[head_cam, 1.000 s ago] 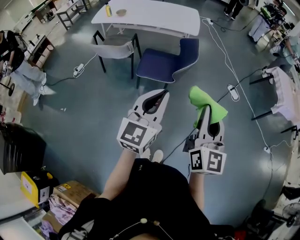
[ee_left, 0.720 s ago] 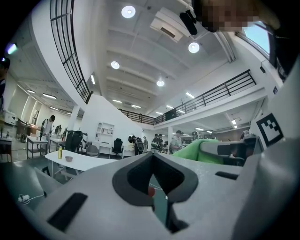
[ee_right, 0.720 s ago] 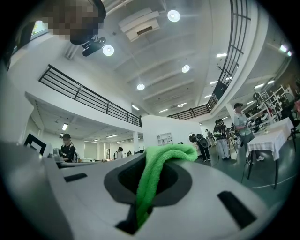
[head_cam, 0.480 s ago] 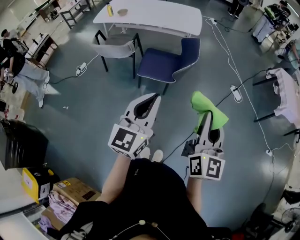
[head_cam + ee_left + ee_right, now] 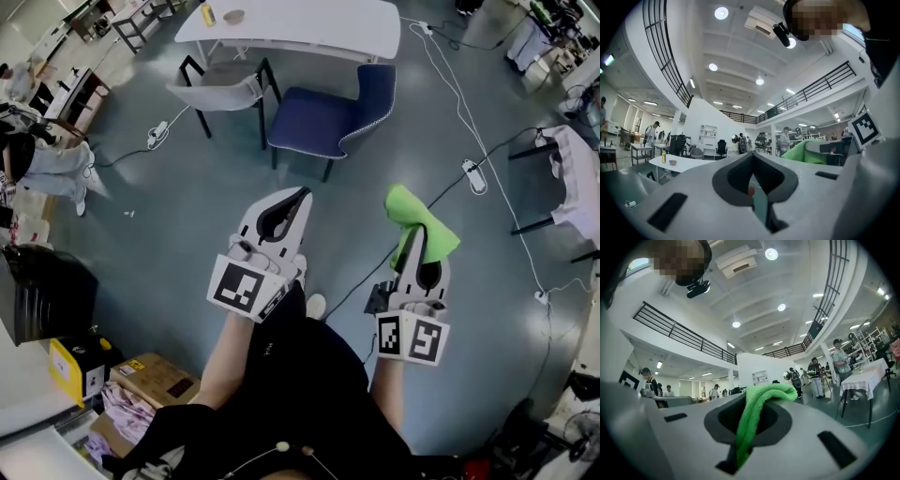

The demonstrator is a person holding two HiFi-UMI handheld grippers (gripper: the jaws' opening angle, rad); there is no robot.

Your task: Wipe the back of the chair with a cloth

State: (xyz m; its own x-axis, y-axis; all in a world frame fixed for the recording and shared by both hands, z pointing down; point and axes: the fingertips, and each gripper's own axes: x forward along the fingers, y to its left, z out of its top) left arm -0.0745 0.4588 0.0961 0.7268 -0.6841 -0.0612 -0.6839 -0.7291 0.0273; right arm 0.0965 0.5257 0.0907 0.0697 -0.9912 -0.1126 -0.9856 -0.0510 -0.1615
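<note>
Right gripper: I see its fingers pinching the green cloth.
Where the cloth sits: it is squeezed in the slot between the two fingers. A soft bunch sticks out past the tips toward 12 o'clock and flops a bit toward 1 o'clock.
Left gripper: its fingers are pressed together with nothing between them.
Side by side: in the head view my left gripper is at 9 o'clock from the right one, near it but not touching.
Blue chair: it stands on the floor at 12 o'clock from my grippers, well apart from them. Its back is on its 3 o'clock side. The cloth does not touch it.
Grey chair: it is at 11 o'clock, just beside the blue one.
White tabletop: it is past both chairs, at 12 o'clock.
Count: one cloth, two grippers, two chairs, one white tabletop by the chairs.
</note>
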